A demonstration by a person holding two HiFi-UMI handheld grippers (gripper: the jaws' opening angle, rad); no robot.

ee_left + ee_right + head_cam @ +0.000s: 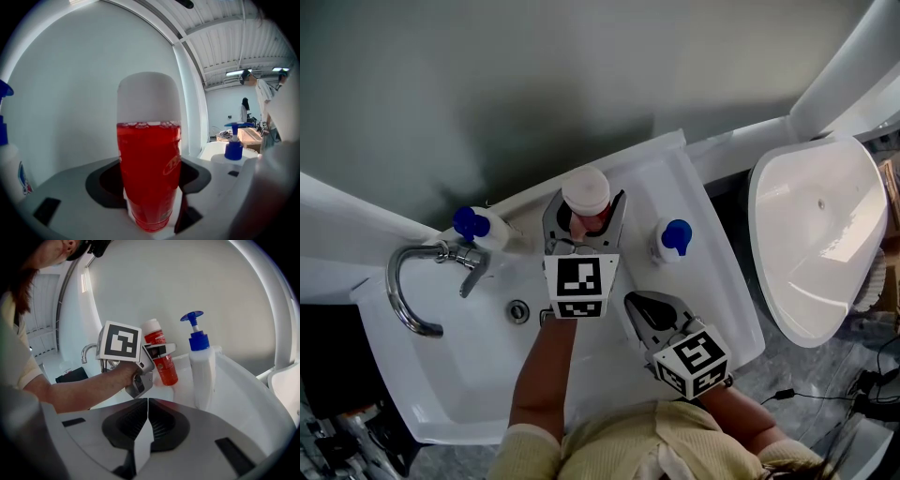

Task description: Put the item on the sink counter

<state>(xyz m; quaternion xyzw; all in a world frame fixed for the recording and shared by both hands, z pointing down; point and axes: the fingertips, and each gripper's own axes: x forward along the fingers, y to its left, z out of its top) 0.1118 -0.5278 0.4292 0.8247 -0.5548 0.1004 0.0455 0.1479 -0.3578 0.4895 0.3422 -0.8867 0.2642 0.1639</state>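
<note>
A clear bottle of red liquid with a white cap (586,192) stands upright on the white sink counter (686,187), near the wall. My left gripper (585,210) is shut on the bottle at mid-height, one finger on each side. The left gripper view is filled by the bottle (149,173), its base on the white surface. From the right gripper view, the bottle (162,361) is seen resting on the counter with the left gripper (159,350) around it. My right gripper (641,306) hovers over the counter's front part, jaws shut and empty (147,401).
A white pump bottle with a blue head (672,238) stands just right of the red bottle. A blue-topped spray bottle (473,225) sits by the chrome faucet (412,281) at left. The basin and drain (517,311) lie below the left arm. A white tub (816,234) is at right.
</note>
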